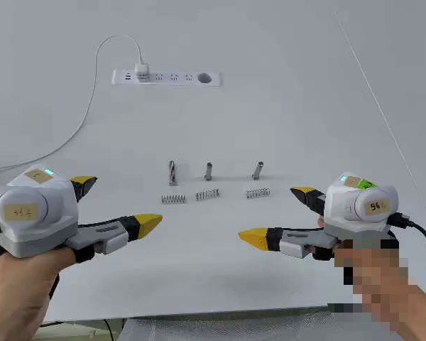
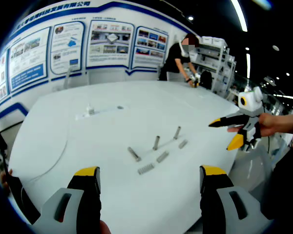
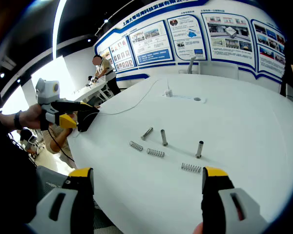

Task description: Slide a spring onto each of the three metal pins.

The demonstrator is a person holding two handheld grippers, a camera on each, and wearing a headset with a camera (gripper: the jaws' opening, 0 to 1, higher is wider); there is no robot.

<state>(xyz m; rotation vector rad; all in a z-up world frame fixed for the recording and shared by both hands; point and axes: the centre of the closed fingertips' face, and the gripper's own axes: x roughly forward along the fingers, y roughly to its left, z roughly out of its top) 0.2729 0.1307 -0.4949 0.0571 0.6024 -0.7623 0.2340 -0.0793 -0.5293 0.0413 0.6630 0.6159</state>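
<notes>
Three pins (image 1: 208,170), three springs (image 1: 207,194) on white table (image 1: 284,106); power strip (image 1: 166,77); poster wall (image 2: 88,39); left claw (image 1: 117,204), right claw (image 1: 277,213) spread.

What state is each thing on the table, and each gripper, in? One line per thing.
Left pin: lying down, bare.
Middle pin: upright, bare.
Right pin: upright, bare.
Left spring: lying loose.
Middle spring: lying loose.
Right spring: lying loose.
Power strip: one plug inserted.
Left gripper: open, empty.
Right gripper: open, empty.

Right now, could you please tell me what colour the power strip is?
The power strip is white; head view.
</notes>
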